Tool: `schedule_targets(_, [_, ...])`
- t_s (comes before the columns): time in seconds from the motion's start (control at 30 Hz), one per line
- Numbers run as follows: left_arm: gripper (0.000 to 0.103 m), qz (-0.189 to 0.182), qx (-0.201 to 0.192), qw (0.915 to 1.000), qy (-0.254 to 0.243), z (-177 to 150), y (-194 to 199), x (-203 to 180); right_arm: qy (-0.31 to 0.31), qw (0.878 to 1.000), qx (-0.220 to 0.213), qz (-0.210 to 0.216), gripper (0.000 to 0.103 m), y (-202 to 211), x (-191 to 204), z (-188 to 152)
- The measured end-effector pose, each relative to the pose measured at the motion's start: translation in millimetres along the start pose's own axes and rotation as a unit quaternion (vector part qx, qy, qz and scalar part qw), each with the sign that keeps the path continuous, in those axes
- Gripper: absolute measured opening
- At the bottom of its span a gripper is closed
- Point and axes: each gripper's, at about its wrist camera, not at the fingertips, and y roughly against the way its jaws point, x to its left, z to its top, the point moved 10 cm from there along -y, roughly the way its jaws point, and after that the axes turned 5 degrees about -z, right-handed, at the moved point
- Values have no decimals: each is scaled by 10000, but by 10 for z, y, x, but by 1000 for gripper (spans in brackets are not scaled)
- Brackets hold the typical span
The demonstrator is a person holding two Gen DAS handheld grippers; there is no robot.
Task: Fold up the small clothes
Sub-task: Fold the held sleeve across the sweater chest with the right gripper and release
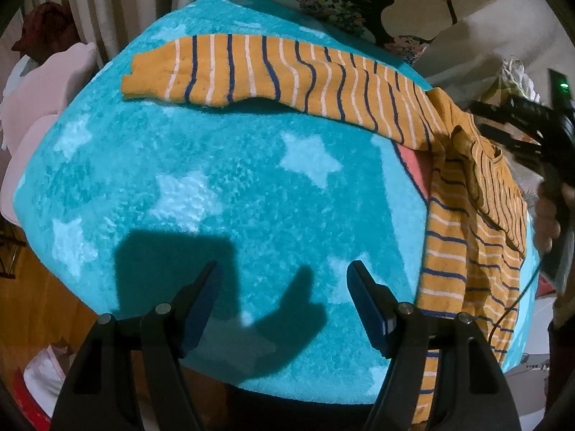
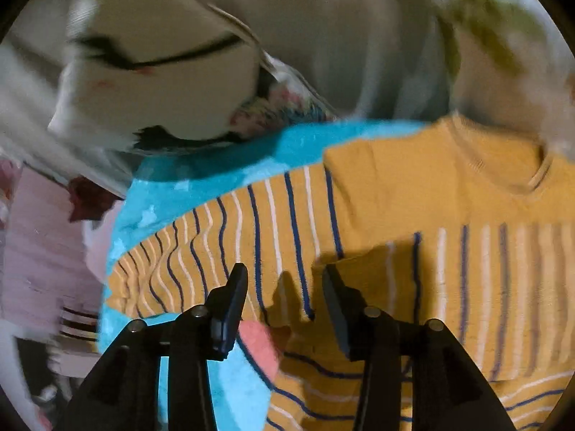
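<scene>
the orange knit sweater with blue and white stripes (image 1: 359, 82) lies on the turquoise star-patterned fleece blanket (image 1: 215, 186), one sleeve stretched out for folding; left claw (image 1: 284, 301) and right claw (image 2: 284, 301) hover open, empty.

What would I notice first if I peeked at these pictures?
The orange striped shirt pops out first, with one long sleeve stretched across the far side of the bright blue star blanket and its body bunched at the right edge. In front, the left gripper hangs open over bare blanket and throws a dark shadow. In the right wrist view, the right gripper is open just above the shirt.
</scene>
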Motion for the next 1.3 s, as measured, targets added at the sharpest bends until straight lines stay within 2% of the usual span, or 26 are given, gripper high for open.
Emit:
schedule_targets(0.03, [71,0,-15,10000,-32,16,13,-17,225,9988,-201,-394,47,87,7,-17])
schedule_targets(0.07, [71,0,-33,10000,-65,41,16,-38,518,9926,-533,-965,49,232,-24,-57])
schedule_targets(0.1, [71,1,-75,9999,-117,70,31,-71,666,9859,-790,-1313,51,354,-59,-98])
schedule_targets(0.13, [71,3,-150,9997,-177,107,48,-112,772,9730,-1207,-1808,60,551,-126,-240])
schedule_targets(0.17, [71,14,-248,9994,-240,153,60,-156,769,9645,-1441,-2073,69,668,-184,-382])
schedule_targets(0.23, [71,31,-419,9985,-361,229,69,-261,842,9517,-1696,-2418,70,797,-257,-742])
schedule_targets(0.33, [71,-47,-830,9951,-543,341,77,-498,1029,9354,-1829,-2845,70,851,-367,-1302])
schedule_targets(0.37, [71,-41,-959,9934,-630,355,64,-600,872,9366,-1799,-2879,71,853,-443,-1504])
schedule_targets(0.4, [71,-43,-1013,9923,-714,346,38,-710,685,9428,-1665,-2805,72,840,-505,-1668])
schedule_targets(0.5, [71,62,-1043,9902,-930,246,-43,-982,352,9537,-1039,-2799,71,709,-715,-2091])
schedule_targets(0.57, [71,92,-858,9899,-1125,116,-153,-1205,288,9482,-961,-3016,72,833,-878,-2293])
schedule_targets(0.67, [71,117,-643,9897,-1273,-92,-264,-1436,308,9337,-1152,-3376,72,1213,-1096,-2431])
schedule_targets(0.7, [71,111,-636,9897,-1278,-142,-254,-1480,269,9295,-1198,-3479,74,1310,-1151,-2459])
schedule_targets(0.77, [71,121,-719,9897,-1229,-204,-172,-1484,64,9221,-1326,-3634,84,1469,-1282,-2488])
schedule_targets(0.8, [71,203,-744,9904,-1146,-235,-128,-1439,-3,9241,-1303,-3593,84,1463,-1279,-2491])
schedule_targets(0.87, [71,237,-834,9919,-930,-283,-5,-1325,-2,9423,-864,-3235,83,1166,-1176,-2469])
schedule_targets(0.9, [71,300,-974,9914,-821,-250,96,-1239,244,9494,-655,-3061,81,1000,-1053,-2448])
schedule_targets(0.93, [71,363,-1117,9905,-721,-215,184,-1164,708,9504,-560,-2976,81,869,-888,-2391])
schedule_targets(0.97, [72,394,-1324,9889,-543,-133,286,-1058,888,9481,-630,-2988,81,865,-828,-2354])
schedule_targets(1.0, [79,388,-1522,9870,-339,-39,365,-950,996,9467,-775,-2963,81,888,-798,-2278])
schedule_targets(1.03, [84,395,-1661,9852,-166,32,414,-835,991,9475,-899,-2903,82,923,-815,-2193])
schedule_targets(1.07, [84,391,-1737,9840,-36,128,423,-726,912,9492,-985,-2847,82,958,-869,-2115])
schedule_targets(1.17, [84,447,-1594,9857,326,359,332,-340,563,9550,-1141,-2680,82,1043,-1094,-1962])
schedule_targets(1.23, [84,141,-1332,9875,832,476,221,-30,372,9557,-1190,-2668,83,1100,-1246,-1925])
schedule_targets(1.3, [84,62,-1261,9846,1207,623,118,255,200,9562,-1151,-2683,83,1123,-1392,-1930])
